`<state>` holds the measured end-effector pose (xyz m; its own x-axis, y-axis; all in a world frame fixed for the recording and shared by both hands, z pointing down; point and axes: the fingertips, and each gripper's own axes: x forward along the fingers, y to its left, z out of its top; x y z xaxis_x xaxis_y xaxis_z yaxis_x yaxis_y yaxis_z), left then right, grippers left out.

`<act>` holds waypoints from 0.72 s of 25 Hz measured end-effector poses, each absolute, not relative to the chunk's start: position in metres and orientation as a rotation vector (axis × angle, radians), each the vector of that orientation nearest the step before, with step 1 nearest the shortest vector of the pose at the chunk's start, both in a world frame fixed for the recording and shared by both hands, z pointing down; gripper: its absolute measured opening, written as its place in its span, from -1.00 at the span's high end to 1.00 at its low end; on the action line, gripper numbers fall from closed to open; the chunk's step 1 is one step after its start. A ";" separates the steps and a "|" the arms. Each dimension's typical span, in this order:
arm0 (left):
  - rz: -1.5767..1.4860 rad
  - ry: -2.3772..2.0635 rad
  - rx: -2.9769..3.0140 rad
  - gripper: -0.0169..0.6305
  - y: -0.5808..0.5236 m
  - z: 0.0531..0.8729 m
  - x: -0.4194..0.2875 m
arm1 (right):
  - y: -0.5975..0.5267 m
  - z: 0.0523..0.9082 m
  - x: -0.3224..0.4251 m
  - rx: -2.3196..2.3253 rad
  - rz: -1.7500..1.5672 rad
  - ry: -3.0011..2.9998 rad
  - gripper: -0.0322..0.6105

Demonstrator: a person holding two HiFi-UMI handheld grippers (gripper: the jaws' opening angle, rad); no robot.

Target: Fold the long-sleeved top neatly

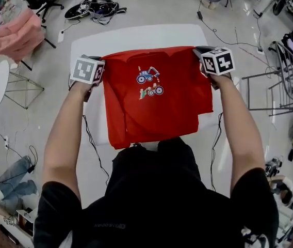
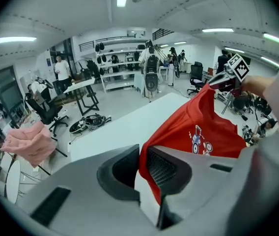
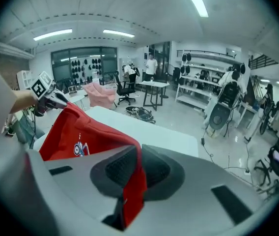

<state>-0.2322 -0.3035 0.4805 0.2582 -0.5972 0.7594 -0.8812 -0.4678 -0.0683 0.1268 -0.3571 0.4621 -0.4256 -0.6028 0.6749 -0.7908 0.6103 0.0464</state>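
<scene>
The left gripper (image 2: 140, 167) has its jaws nearly together, pinching one upper corner of the red long-sleeved top (image 1: 157, 102). The right gripper (image 3: 135, 168) is clamped the same way on the opposite corner, with a fold of red cloth hanging out below its pads. Between them the top is stretched out flat and wide above the white table (image 1: 136, 35). Its little vehicle print (image 1: 150, 81) faces up, and its lower edge droops towards the person's black shirt (image 1: 162, 190). Whether the cloth touches the tabletop I can't tell. Off to the left a pink cloth (image 1: 15, 35) is draped over a chair, and a tangle of cables (image 1: 96, 8) lies on the floor beyond the table.
</scene>
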 end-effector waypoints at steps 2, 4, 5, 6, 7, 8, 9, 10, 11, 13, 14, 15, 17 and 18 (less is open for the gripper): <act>1.071 -1.306 2.142 0.82 -0.314 0.502 -0.232 | -0.368 0.484 0.125 1.065 0.408 -2.145 0.78; 1.086 -1.275 2.113 0.82 -0.325 0.523 -0.233 | -0.382 0.506 0.123 1.028 0.427 -2.113 0.78; 1.101 -1.265 2.096 0.82 -0.332 0.532 -0.235 | -0.391 0.515 0.122 1.012 0.430 -2.102 0.78; 1.122 -1.256 2.077 0.82 -0.338 0.540 -0.238 | -0.401 0.523 0.119 0.994 0.432 -2.093 0.78; 1.144 -1.249 2.055 0.82 -0.342 0.549 -0.240 | -0.410 0.532 0.117 0.971 0.433 -2.088 0.78; 1.162 -1.244 2.033 0.82 -0.345 0.558 -0.241 | -0.418 0.542 0.114 0.946 0.432 -2.081 0.78; 1.173 -1.242 2.011 0.82 -0.348 0.567 -0.242 | -0.425 0.553 0.112 0.919 0.430 -2.074 0.78; 1.178 -1.242 1.988 0.82 -0.353 0.576 -0.244 | -0.433 0.563 0.110 0.894 0.429 -2.064 0.78; 1.180 -1.244 1.964 0.82 -0.359 0.584 -0.246 | -0.442 0.574 0.108 0.872 0.431 -2.055 0.78; 1.182 -1.255 1.911 0.82 -0.374 0.599 -0.254 | -0.463 0.594 0.100 0.831 0.443 -2.043 0.78; 1.179 -1.263 1.885 0.82 -0.382 0.605 -0.259 | -0.473 0.603 0.095 0.813 0.450 -2.040 0.78; 1.174 -1.272 1.860 0.82 -0.387 0.612 -0.262 | -0.480 0.612 0.091 0.796 0.458 -2.038 0.78; 1.163 -1.285 1.819 0.82 -0.386 0.626 -0.265 | -0.480 0.629 0.089 0.770 0.478 -2.039 0.77; 1.159 -1.288 1.804 0.82 -0.381 0.633 -0.264 | -0.474 0.637 0.090 0.757 0.495 -2.042 0.76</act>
<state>-0.2640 -0.3808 0.6330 0.1356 -0.3922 0.9099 -0.9461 -0.3240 0.0013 0.0904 -0.4741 0.6373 -0.4297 -0.3263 0.8419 -0.6753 0.7351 -0.0598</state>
